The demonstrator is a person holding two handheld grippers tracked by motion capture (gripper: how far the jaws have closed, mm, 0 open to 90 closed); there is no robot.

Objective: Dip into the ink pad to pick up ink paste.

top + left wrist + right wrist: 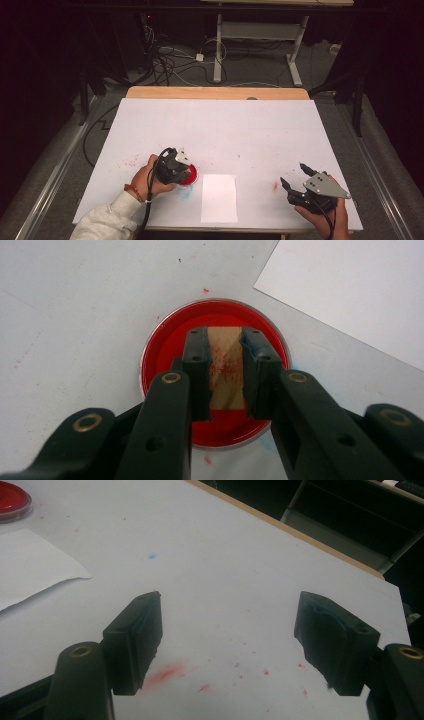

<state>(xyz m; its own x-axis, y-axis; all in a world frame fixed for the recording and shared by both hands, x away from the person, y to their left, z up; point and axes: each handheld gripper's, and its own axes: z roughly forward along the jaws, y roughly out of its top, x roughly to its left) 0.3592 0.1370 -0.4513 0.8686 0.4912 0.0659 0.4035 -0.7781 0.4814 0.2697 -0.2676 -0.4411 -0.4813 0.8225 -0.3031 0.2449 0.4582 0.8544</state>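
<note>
A wooden stamp block (pixel 226 367) is being clamped between the jaws of the left gripper (pixel 226 375) and held down into the red ink dish (pixel 165 345), at about seven o'clock on the table (pixel 250 125). Inking is judged under way; printing on the white paper sheet (pixel 219 197), just at three o'clock of the dish, is left. The right gripper (pixel 227 645) is being held wide and empty at four o'clock.

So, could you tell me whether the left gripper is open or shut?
Shut: the left gripper clamps a wooden block above the red dish.
</note>
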